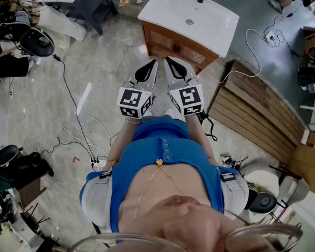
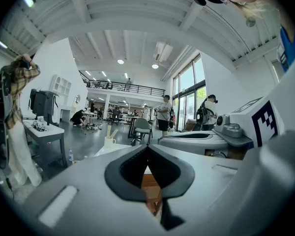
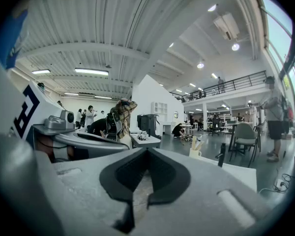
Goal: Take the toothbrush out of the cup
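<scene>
Well ahead of the left claw (image 2: 148,147) and right claw (image 3: 146,150), both closed empty, a cup (image 3: 194,153) holds toothbrushes (image 3: 197,144).

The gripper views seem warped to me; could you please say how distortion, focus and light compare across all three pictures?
Left gripper view: strong fisheye, ceiling beams bow, corners go black, near foreground soft. Right gripper view: same bending, window bright at right. Head view: even light, faint shadows, floor sharp, only mild bending.
</scene>
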Motion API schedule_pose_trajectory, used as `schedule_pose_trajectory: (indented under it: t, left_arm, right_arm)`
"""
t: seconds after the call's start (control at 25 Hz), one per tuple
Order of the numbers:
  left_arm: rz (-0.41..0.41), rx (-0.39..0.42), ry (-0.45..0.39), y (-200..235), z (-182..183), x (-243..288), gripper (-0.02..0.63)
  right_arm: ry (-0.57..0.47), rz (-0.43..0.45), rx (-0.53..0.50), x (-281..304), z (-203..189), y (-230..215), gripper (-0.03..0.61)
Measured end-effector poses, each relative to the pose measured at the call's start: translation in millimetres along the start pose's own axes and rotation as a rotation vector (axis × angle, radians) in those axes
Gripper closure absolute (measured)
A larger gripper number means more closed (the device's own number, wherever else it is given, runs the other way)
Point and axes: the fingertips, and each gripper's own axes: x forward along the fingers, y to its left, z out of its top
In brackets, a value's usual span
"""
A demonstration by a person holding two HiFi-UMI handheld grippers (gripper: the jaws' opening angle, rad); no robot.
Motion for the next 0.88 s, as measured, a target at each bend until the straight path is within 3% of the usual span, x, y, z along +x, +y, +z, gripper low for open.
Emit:
schedule_pose_trajectory:
  t: [0.64,0.88]
  left_arm:
    - [0.028,-0.018,-0.014,-12.1,-4.8,12.6,0.612]
    - [0.018,-0.026,-0.014,2.3,-2.0,25.6,0.612]
  right_arm:
    - [-0.013,0.046,0.020,-10.2,-10.5,-15.9,0.577]
    - [-0.016,0.044,0.027,7.1,-10.5,-21.8,0.577]
